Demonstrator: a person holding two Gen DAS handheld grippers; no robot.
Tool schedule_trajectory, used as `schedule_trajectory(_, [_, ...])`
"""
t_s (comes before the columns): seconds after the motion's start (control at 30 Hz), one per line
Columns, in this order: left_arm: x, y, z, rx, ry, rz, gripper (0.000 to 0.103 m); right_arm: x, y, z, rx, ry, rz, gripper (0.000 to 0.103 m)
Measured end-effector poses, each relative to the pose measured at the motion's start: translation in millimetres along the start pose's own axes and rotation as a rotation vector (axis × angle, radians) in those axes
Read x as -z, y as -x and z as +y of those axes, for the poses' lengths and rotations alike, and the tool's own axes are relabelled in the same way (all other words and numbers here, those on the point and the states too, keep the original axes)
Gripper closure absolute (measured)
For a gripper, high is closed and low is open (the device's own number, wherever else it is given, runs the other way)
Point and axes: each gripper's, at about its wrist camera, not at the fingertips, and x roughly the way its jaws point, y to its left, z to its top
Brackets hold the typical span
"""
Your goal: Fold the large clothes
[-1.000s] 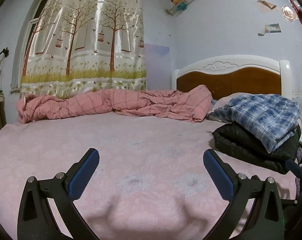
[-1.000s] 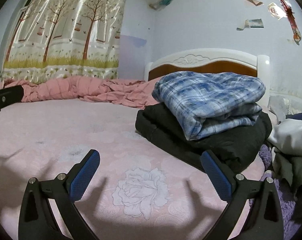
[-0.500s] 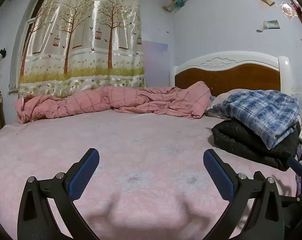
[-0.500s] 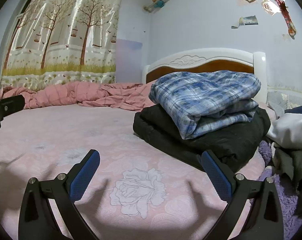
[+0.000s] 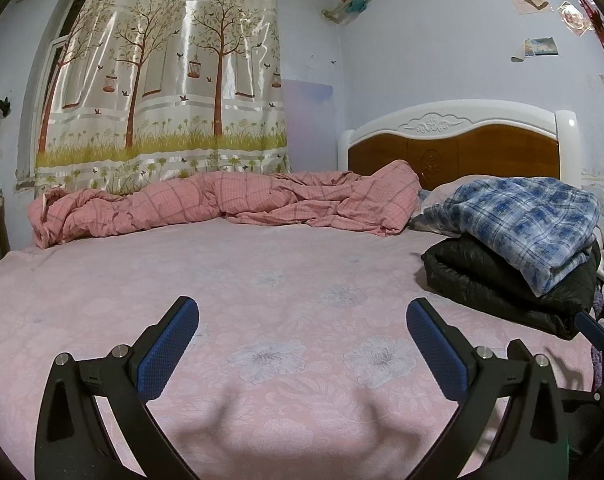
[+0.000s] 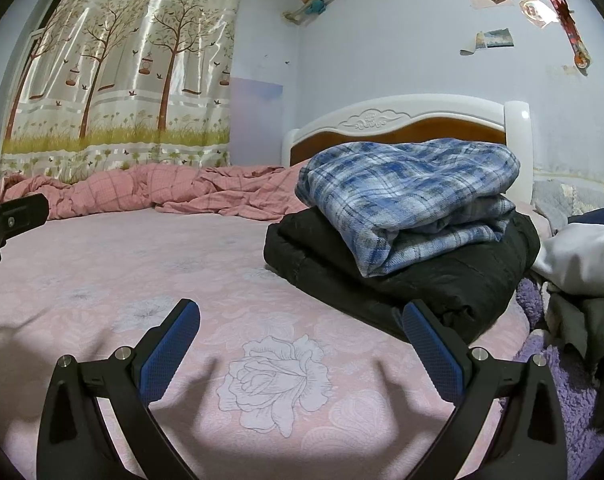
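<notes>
Both of my grippers hang empty over the bed (image 5: 102,280). On my left gripper (image 5: 302,322) the two blue-padded fingers (image 5: 168,350) stand wide apart above the pink flowered bedspread, holding nothing. My right gripper (image 6: 301,324) is spread just as wide, poised over a large white rose printed on the cover, and also holds nothing.

Folded clothes sit stacked near the bed's right edge, close to the headboard (image 5: 454,148): a blue plaid garment (image 6: 410,196) lies folded on top of a folded black jacket (image 6: 442,280), the two touching. From my right gripper's view the black jacket's near corner lies just beyond my right finger; from the left gripper's view the stack is well off to the right.

A crumpled pink checked quilt (image 5: 222,208) runs along the bed's far edge under a tree-printed curtain (image 5: 162,80). More loose clothing (image 6: 582,264), white and grey, is heaped past the bed's right edge, beside the stack.
</notes>
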Motion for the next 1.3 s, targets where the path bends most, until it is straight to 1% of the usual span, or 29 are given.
schedule_trajectory(0.63, [0.3, -5.4, -5.9, 0.009, -0.005, 0.013, 0.000, 0.7, 4.2, 3.3, 0.028, 0.010, -0.003, 0.001])
schedule_trajectory(1.3, [1.9, -7.4, -8.5, 0.014, -0.007, 0.024, 0.000, 1.0, 4.4, 3.9, 0.026, 0.009, -0.003, 0.000])
